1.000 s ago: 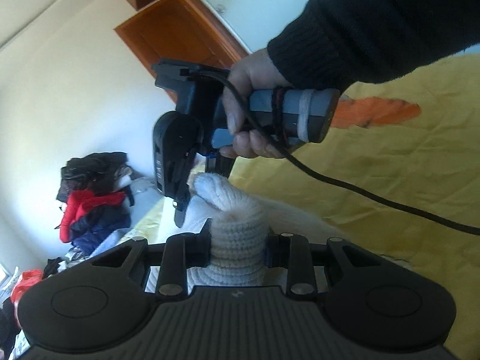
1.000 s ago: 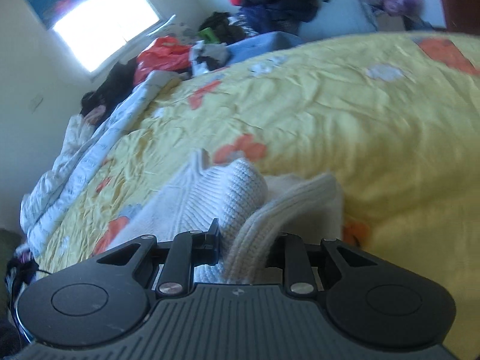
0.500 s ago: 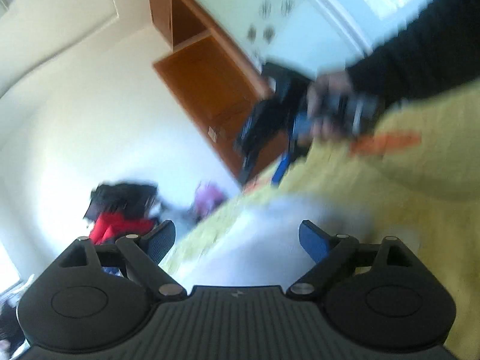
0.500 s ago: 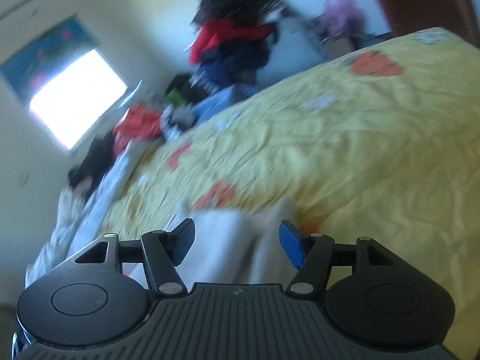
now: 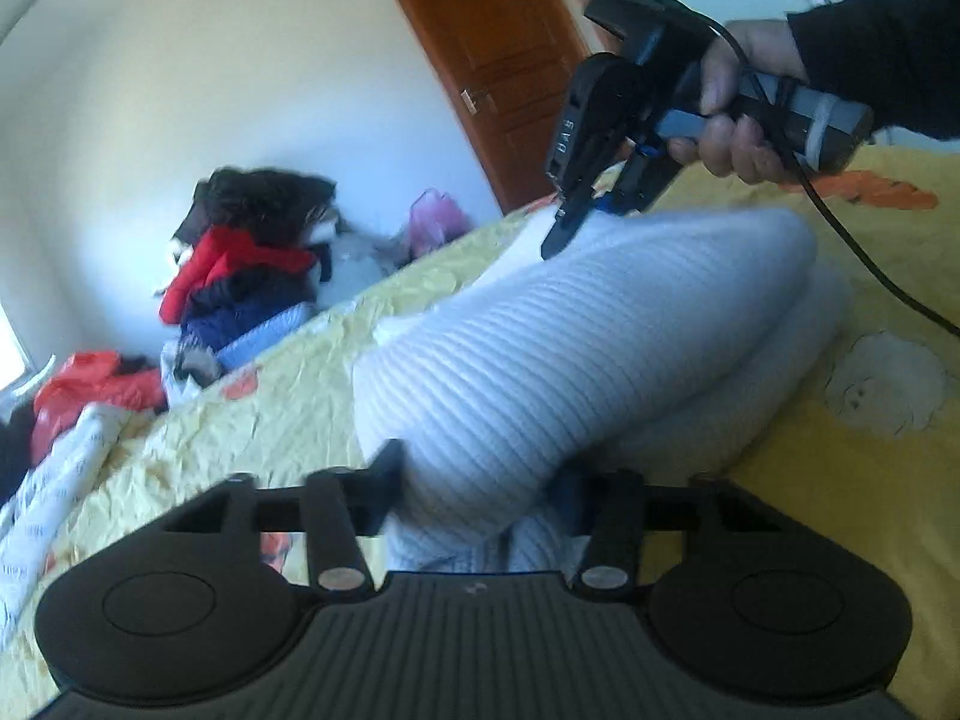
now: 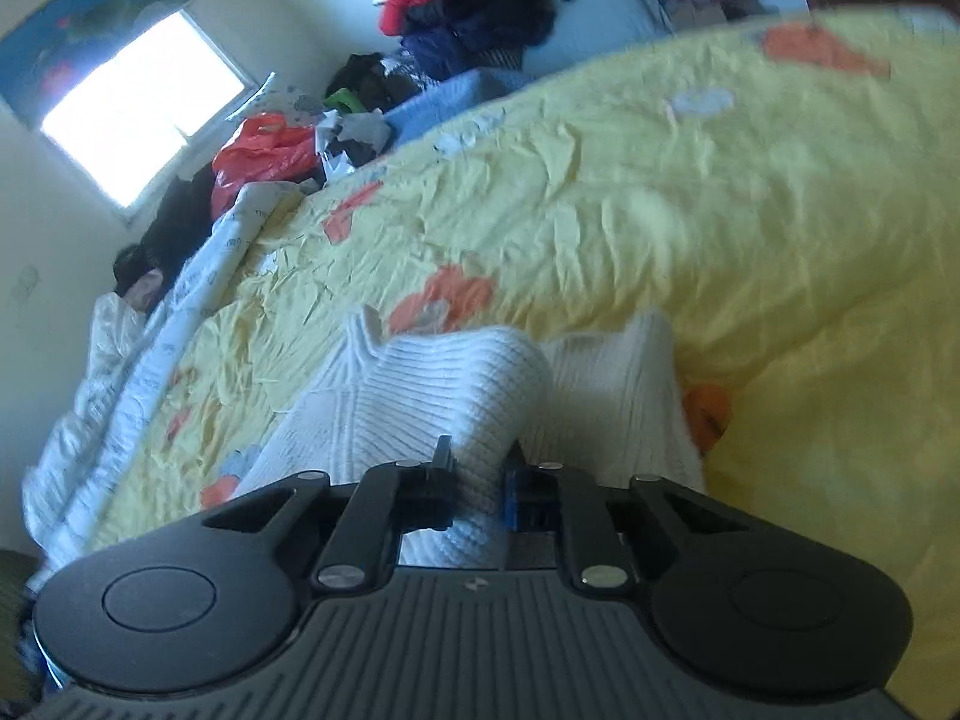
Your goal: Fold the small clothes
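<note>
- The left claw (image 5: 480, 489) pinches a thick fold of the white ribbed knit (image 5: 576, 354); its jaws have just been closing, with the fabric bunched between them.
- The right claw (image 6: 477, 471) is pressed nearly together on a thinner ridge of the same knit (image 6: 456, 384); its jaws have also just been closing, and the cloth fills the gap between them.
- In the left wrist view the right claw (image 5: 570, 222) shows from the side, its tips down in the far end of the knit, and a hand (image 5: 735, 114) in a dark sleeve (image 5: 888, 42) grips its handle.
- A black cable (image 5: 864, 252) runs from that handle across the knit's far end and off to the right.
- The knit lies on the bed (image 6: 690, 210), raised into a rounded hump between the two claws, with a second layer flat beneath it.
- The bed wears a crumpled yellow sheet with orange and white patches.
- Past the bed's far edge sits a pile of clothes (image 5: 240, 264), red and dark blue among them, against a pale wall.
- A brown door (image 5: 492, 60) stands behind, in the left wrist view.
- A bright window (image 6: 144, 108) shows at upper left in the right wrist view.
</note>
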